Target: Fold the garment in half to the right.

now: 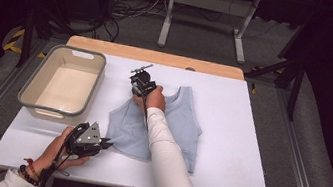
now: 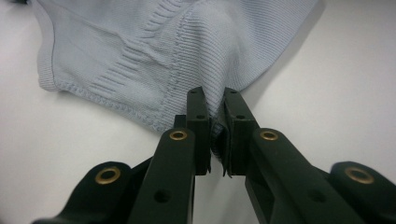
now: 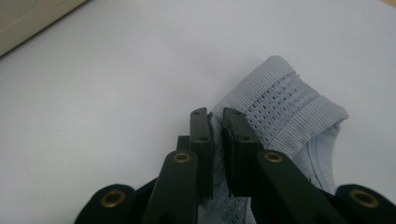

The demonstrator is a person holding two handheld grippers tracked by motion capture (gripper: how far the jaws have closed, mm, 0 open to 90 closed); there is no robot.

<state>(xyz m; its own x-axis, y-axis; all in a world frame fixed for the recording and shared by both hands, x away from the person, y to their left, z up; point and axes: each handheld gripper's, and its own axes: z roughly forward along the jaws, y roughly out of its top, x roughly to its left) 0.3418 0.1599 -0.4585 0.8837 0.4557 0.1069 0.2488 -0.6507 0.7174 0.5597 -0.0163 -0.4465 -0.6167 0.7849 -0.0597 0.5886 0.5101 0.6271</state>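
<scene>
Both grippers pinched on the knit tank top — I read this as the grab before a fold or lift.

Going left to right: beige plastic bin (image 1: pixel 62 84) sits empty at the table's left, just beside the light blue tank top (image 1: pixel 174 125), which lies flat mid-table on the white tabletop (image 1: pixel 241 151). My left gripper (image 1: pixel 105 143) is clenched on the near hem corner — fabric bunched between its pads (image 2: pixel 198 121). My right gripper (image 1: pixel 141 87) is clamped on the far left shoulder strap (image 3: pixel 285 107), ribbed band caught between its jaws. Next move, I'd judge: raise both together, keep the left edge taut, carry it over to fold. Open table to the right; the bin wall crowds the left, and the near table edge is close to my left hand.
</scene>
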